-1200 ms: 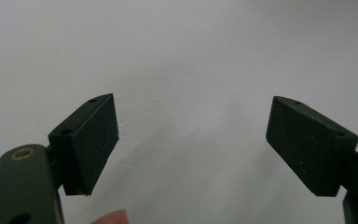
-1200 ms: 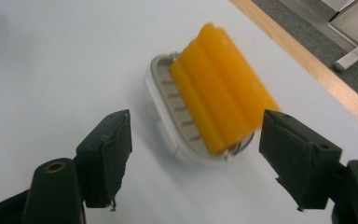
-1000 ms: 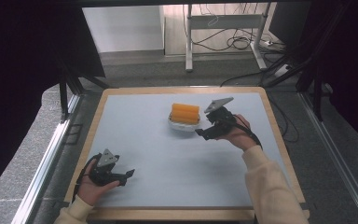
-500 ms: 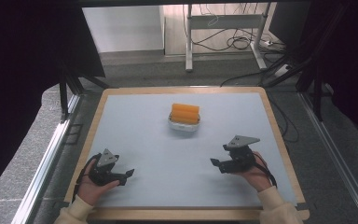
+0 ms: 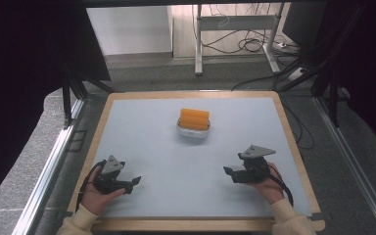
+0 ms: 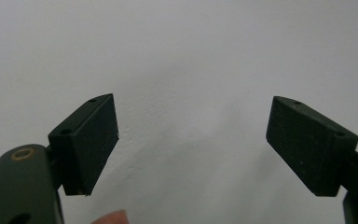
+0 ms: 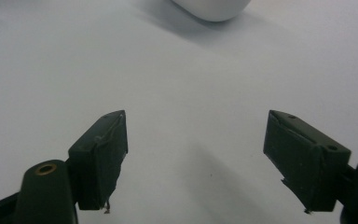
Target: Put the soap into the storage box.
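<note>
An orange block (image 5: 195, 119) sits in a small white bowl (image 5: 193, 133) at the middle of the pale table top, toward the far side. My right gripper (image 5: 228, 173) rests low at the front right, held in a hand, its jaws wide apart and empty (image 7: 196, 154); the bowl's white underside (image 7: 212, 8) shows at the top of the right gripper view. My left gripper (image 5: 133, 182) lies at the front left in the other hand, open as well, with bare table between its pads (image 6: 193, 135).
A wooden rim (image 5: 299, 152) frames the pale table top (image 5: 176, 166). Black frame posts stand at both sides. Beyond the far edge are a desk leg and loose cables (image 5: 254, 44) on the floor.
My right gripper has drawn back from beside the bowl to the front right of the table and settled there. The left gripper has stayed put.
</note>
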